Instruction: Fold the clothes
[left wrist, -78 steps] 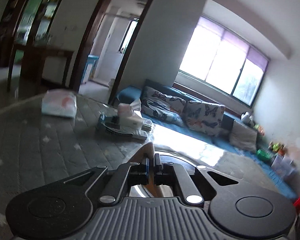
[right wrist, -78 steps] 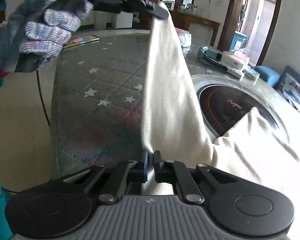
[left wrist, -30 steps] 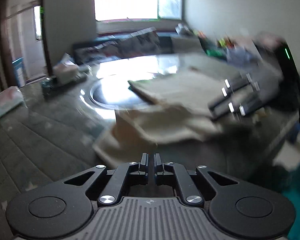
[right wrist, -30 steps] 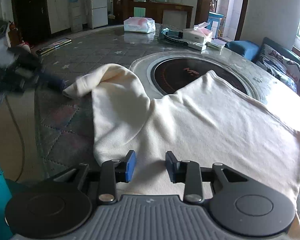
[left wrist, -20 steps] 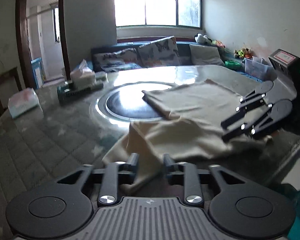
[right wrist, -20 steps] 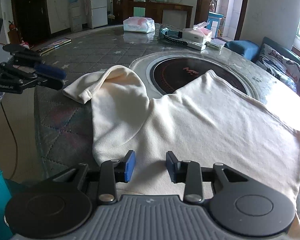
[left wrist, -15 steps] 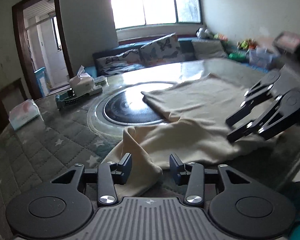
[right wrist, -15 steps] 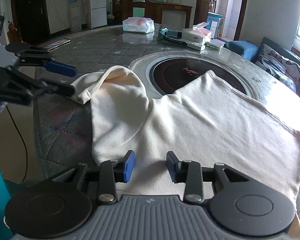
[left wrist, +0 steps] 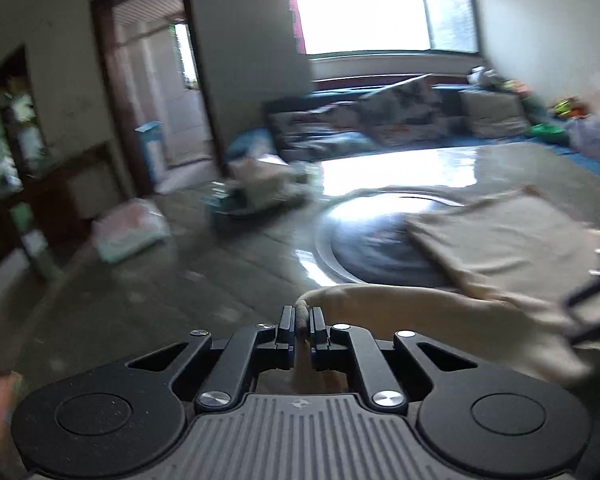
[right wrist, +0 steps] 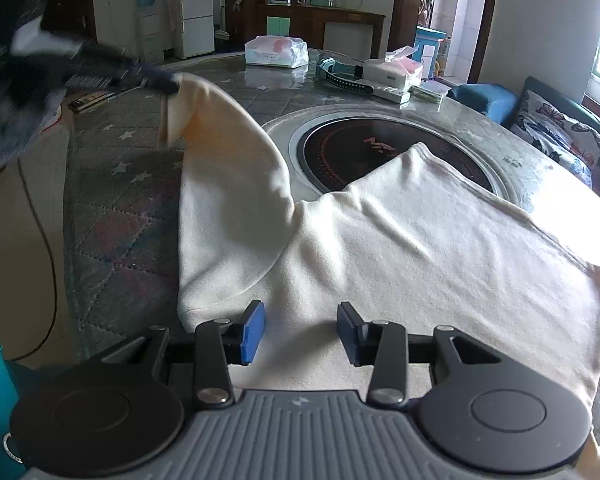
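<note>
Since half a second ago, the left hand-held gripper [left wrist: 301, 322] has closed from spread-open onto the sleeve end [right wrist: 176, 108] of the one cream garment [right wrist: 400, 248] and lifted it off the table [right wrist: 112, 216]. One right hand-held gripper [right wrist: 301, 334] hovers as before, jaws apart and empty, over the garment's near edge. Most of the garment lies flat on the table, partly over the single round black cooktop [right wrist: 356, 148]. Two tissue packs [right wrist: 276, 53] sit at the far side.
</note>
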The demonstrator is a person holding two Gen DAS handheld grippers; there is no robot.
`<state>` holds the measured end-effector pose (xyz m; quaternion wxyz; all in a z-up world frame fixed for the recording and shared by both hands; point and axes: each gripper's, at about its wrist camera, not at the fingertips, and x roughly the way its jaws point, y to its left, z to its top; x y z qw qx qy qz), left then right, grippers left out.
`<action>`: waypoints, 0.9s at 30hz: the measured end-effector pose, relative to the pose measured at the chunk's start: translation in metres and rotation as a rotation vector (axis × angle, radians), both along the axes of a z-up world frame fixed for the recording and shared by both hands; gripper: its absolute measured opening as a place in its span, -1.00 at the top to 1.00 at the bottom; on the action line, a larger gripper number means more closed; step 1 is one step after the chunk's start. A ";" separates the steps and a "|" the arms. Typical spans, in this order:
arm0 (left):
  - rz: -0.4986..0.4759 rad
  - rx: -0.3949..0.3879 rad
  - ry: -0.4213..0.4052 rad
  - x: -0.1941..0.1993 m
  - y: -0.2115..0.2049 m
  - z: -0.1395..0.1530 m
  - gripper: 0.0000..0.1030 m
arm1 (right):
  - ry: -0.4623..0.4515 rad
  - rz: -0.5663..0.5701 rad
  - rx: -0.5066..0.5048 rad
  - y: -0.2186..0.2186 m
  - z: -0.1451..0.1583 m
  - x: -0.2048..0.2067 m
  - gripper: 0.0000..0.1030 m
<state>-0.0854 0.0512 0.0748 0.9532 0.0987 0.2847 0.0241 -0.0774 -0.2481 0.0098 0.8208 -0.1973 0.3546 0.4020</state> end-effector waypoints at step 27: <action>0.254 -0.338 0.137 0.024 0.042 -0.047 0.07 | -0.008 0.157 0.031 0.043 0.004 -0.020 0.20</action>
